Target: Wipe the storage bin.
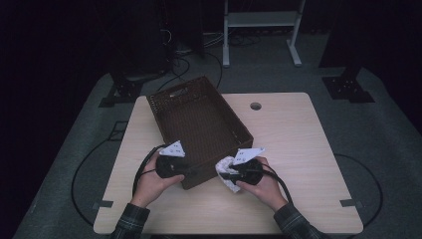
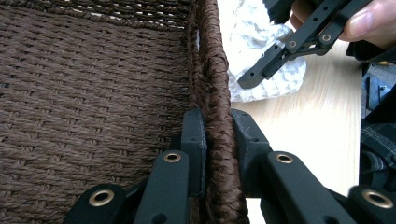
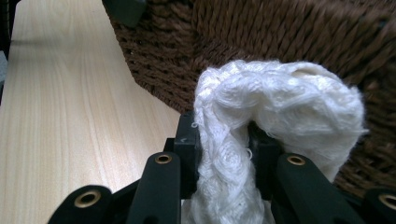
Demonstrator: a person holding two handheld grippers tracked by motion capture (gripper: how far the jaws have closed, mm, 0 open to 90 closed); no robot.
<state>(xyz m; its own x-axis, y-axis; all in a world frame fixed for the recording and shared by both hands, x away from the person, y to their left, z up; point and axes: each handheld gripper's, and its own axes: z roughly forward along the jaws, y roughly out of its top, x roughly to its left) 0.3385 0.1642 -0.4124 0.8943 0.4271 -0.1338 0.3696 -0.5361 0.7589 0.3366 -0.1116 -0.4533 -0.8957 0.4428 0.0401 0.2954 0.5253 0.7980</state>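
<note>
Fingers of left gripper clamped on basket rim, right gripper pinching white cloth beside basket's near corner above bench; lift cloth clear over rim, basket held steady.

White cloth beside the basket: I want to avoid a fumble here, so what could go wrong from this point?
1. The right hand-held gripper pinches only one fold of the white cloth, so the loose bulk might snag on the woven wall on the way in.
2. The left hand-held gripper clamps the basket by its rim alone; a tug could tilt or slide it on the table.
</note>
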